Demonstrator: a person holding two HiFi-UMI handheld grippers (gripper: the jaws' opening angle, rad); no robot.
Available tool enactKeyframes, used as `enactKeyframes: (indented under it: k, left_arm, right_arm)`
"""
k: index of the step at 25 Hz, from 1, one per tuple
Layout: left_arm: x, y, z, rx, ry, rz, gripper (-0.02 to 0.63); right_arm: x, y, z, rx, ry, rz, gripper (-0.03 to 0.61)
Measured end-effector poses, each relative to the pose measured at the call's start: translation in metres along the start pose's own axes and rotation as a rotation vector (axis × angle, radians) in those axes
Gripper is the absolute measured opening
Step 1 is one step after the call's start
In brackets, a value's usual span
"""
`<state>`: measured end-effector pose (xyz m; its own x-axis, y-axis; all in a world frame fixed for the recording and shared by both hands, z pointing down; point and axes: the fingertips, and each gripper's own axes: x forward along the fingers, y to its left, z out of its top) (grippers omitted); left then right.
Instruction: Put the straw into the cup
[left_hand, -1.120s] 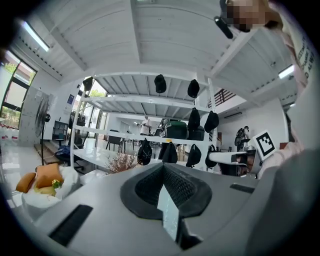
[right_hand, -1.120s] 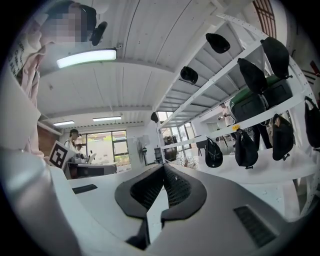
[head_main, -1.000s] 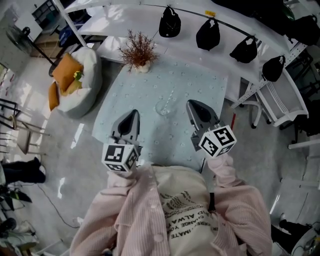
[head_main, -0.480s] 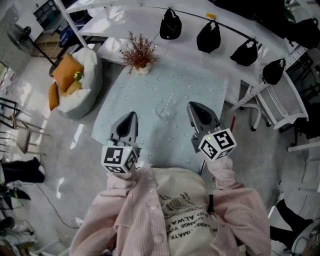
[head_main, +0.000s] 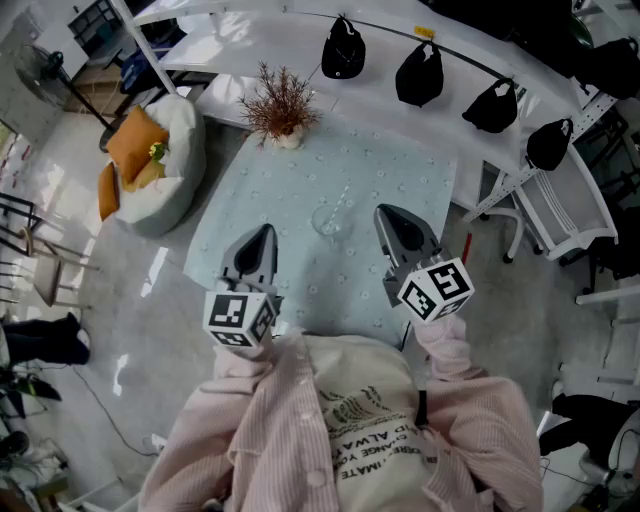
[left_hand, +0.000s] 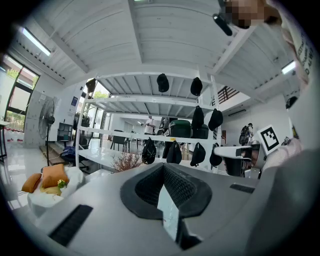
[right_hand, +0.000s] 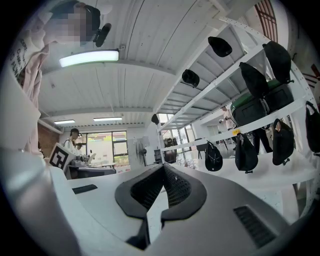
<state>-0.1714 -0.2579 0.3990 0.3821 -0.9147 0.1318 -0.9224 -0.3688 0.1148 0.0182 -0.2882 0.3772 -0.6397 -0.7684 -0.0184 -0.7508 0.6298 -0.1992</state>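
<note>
Hardly anything has moved over the last second: the right gripper (head_main: 386, 213) has drifted a touch nearer the person, and the left gripper (head_main: 267, 230) sits where it was. Both hover low over the near half of the table (head_main: 250, 185), one either side of the cup. In the gripper views each pair of jaws is closed tip to tip with nothing between them, on the left (left_hand: 162, 166) as on the right (right_hand: 162, 167).

With so small a shift, the task looks no further on than a second ago. The clear cup (head_main: 326, 218) stands near the table's middle, between the two grippers and slightly beyond their tips. The straw (head_main: 342, 196) shows as a faint pale line running from the cup toward the far side. Whether its lower end sits inside the cup or lies on the cloth against it is too faint to tell. So this fits either a straw waiting beside the cup or one already leaning in it.

Around the table are a white shelf rack (head_main: 560, 200) at right, a beanbag (head_main: 165, 185) with an orange cushion at left, black caps (head_main: 342, 48) hung along the far rail, and a dried plant (head_main: 277, 104) at the far edge. None of these stands between grippers and cup.
</note>
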Motion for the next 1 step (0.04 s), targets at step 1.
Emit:
enactKeyframes:
  k: [1]
  left_arm:
    - [0.0003, -0.0001, 0.0005, -0.002, -0.001, -0.002, 0.000]
  right_arm:
    - [0.0003, 0.0002, 0.0004, 0.000, 0.002, 0.000, 0.000]
